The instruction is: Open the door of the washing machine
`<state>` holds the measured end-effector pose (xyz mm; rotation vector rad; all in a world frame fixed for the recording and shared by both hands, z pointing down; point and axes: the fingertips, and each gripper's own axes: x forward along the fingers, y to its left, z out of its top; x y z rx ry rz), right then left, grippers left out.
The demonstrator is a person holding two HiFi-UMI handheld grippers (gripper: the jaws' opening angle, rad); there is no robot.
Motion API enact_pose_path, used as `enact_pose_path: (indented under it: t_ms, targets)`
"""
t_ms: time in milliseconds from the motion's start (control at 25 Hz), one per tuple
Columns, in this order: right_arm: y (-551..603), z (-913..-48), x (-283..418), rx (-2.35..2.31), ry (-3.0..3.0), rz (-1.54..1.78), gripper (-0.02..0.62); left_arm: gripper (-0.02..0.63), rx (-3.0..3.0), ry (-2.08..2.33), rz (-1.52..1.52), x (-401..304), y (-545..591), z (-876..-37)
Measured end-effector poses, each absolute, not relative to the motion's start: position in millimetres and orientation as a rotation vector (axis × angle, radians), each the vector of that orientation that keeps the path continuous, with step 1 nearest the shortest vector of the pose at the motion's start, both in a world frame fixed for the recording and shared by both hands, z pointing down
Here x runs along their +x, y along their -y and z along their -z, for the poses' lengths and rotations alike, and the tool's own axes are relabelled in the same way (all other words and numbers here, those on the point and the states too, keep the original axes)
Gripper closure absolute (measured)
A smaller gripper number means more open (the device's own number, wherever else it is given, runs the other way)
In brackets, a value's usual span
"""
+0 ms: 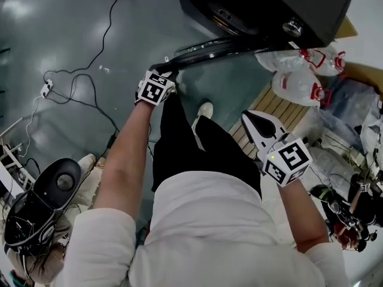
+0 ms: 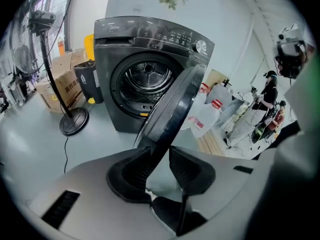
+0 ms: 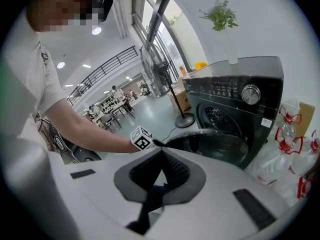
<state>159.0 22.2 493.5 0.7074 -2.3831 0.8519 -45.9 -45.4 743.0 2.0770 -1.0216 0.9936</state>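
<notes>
A dark grey front-loading washing machine (image 1: 263, 5) (image 2: 145, 79) (image 3: 235, 109) stands ahead, its drum showing. Its round door (image 1: 209, 48) (image 2: 175, 109) (image 3: 215, 144) is swung out towards me. My left gripper (image 1: 169, 72) (image 2: 159, 154) is at the door's free edge. That edge runs between the jaws: it lies against the left pad (image 2: 132, 171), and a gap shows at the right pad. My right gripper (image 1: 251, 117) (image 3: 162, 154) hangs apart to the right of the door, shut with nothing in it.
Plastic jugs with red caps (image 1: 299, 85) and a wooden pallet (image 1: 278, 109) sit right of the machine. Cables (image 1: 72, 82) trail over the grey floor on the left. A standing fan's base (image 2: 74, 121) and cardboard boxes (image 2: 60, 84) are left of the machine.
</notes>
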Motion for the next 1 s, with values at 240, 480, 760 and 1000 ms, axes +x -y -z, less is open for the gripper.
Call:
enact_pose_path:
  t_ms: [240,480,760,1000]
  targets:
    - [-37.3,-490.3,154.8,0.696,2.380,-0.872,0.586,0.486,2.047,1.008,-0.950,-20.6,7.0,-741.7]
    - [-43.8,-490.8,138.7,0.675,2.399,-0.856,0.586,0.491,2.025,1.021,-0.926,1.1,-21.8,-742.7]
    - [-59.3,-495.1,137.2,0.702,2.378,-0.867,0.587,0.499,2.042,0.976,-0.933,27.9,-52.1,-742.4]
    - [-67.2,-493.8,150.8,0.752,2.355,-0.869,0.588,0.500,2.052,0.920,-0.939,61.5,-78.9,-742.1]
